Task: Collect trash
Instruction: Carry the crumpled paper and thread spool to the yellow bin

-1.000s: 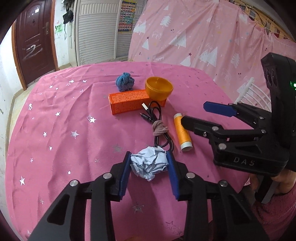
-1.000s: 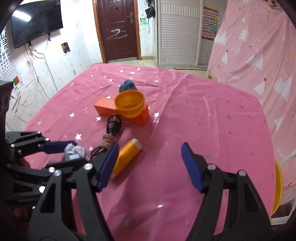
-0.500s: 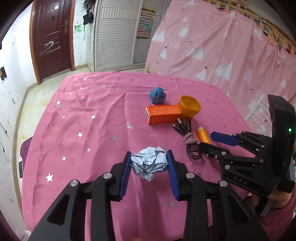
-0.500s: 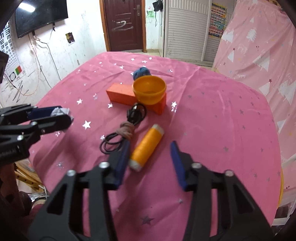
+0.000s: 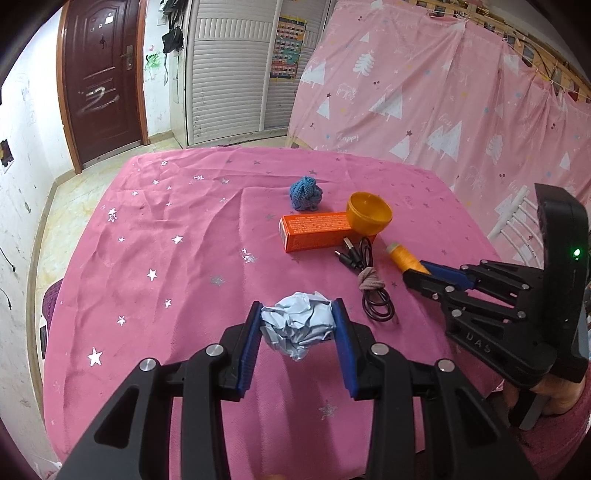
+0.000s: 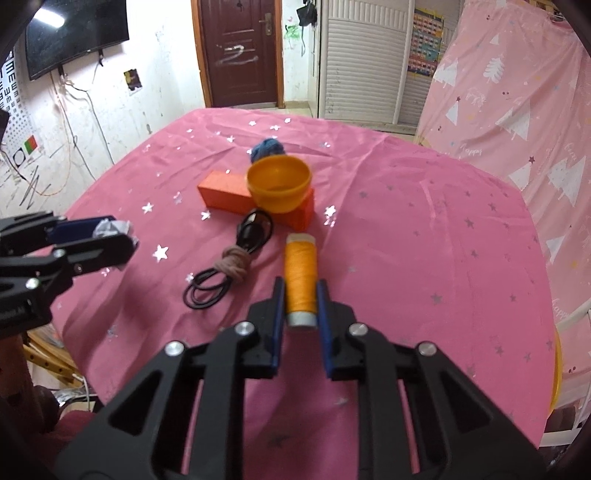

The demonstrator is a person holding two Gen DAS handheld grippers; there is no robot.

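A: Two grippers, both gripping?
B: Yes. The left gripper (image 5: 297,325) pinches the crumpled pale-blue paper ball (image 5: 297,328) above the pink starred tablecloth (image 5: 177,280). The right gripper (image 6: 300,295) is clamped on the orange thread spool (image 6: 301,273).
A: Any container?
B: One round orange plastic bowl (image 6: 279,182), at twelve o'clock from the spool, looks empty, touching the orange cardboard box (image 6: 221,194). The coiled black cable (image 6: 221,273) lies at ten o'clock.

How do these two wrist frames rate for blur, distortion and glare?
Left wrist view: sharp, crumpled paper ball crisp in the left gripper; strong fisheye bending, dark corner vignette. Right wrist view: slightly softer, orange thread spool in the right gripper a little blurred; ceiling light glares on the wall TV.
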